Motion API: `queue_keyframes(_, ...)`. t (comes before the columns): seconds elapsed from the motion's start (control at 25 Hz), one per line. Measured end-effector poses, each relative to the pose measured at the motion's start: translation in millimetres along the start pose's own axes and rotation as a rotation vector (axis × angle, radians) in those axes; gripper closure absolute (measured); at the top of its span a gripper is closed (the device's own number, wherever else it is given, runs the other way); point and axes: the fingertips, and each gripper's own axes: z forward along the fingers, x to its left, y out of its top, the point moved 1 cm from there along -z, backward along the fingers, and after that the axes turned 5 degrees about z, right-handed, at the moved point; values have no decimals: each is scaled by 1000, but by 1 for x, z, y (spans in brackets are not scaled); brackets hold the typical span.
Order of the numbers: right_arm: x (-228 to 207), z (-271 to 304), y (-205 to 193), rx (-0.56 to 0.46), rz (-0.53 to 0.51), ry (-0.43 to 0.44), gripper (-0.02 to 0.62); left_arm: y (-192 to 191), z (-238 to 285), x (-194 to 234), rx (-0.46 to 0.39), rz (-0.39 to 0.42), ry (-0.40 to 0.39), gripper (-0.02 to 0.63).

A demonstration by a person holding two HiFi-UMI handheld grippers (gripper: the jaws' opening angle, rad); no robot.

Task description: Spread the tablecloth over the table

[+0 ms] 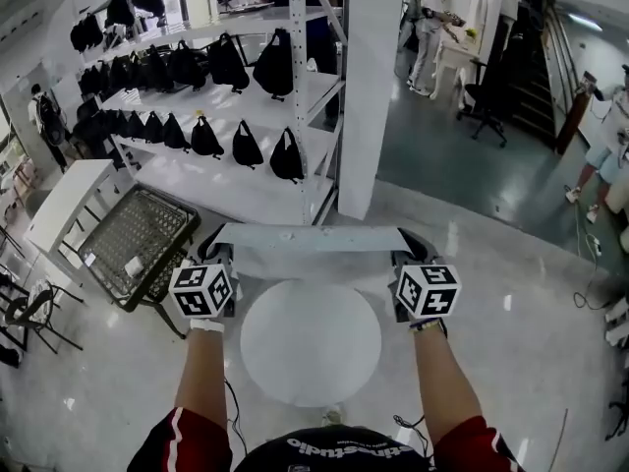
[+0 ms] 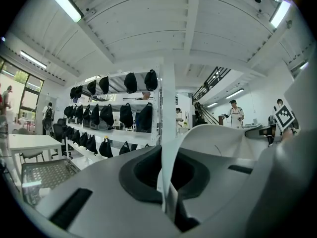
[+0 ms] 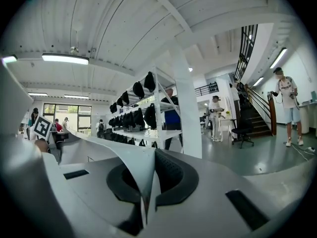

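Tablecloth (image 1: 313,251): a thin, limp, light sheet, probably slippery, stretched above the far side of the round bench (image 1: 311,347). Left hand-held gripper (image 1: 218,256) and right hand-held gripper (image 1: 409,254) each pinch 1 edge corner, likely the best hold.

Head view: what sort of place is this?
Probably an open indoor workshop or stockroom: tall white metal shelving rack lined with black bags, glossy grey floor, dark staircase at the far right.
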Motion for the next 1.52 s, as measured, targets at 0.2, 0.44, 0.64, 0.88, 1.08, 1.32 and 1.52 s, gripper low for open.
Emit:
queue_keyframes(0.2,20,-36,-21,31,32,-17,569,-17,-44,-6,43,-9,-23,589)
queue_keyframes(0.44,40,-79,-55,50,23,-30,569,-46,-93,-14,64,-26,-57,589)
queue_keyframes(0.64,54,-117,-89,89,-8,-30,569,-74,-132,-25,95,-18,-84,589)
queue_keyframes(0.88,66,-156,-134,132,17,-52,569,-108,-172,-36,135,7,-113,589)
queue_keyframes(1.08,79,-182,-169,171,33,-70,566,-138,-201,-41,186,7,-130,588)
queue_keyframes(1.32,89,-205,-203,220,57,-85,552,-170,-232,-44,235,-24,-165,574)
queue_keyframes(1.52,99,-219,-231,272,112,-98,543,-202,-255,-43,292,-68,-184,551)
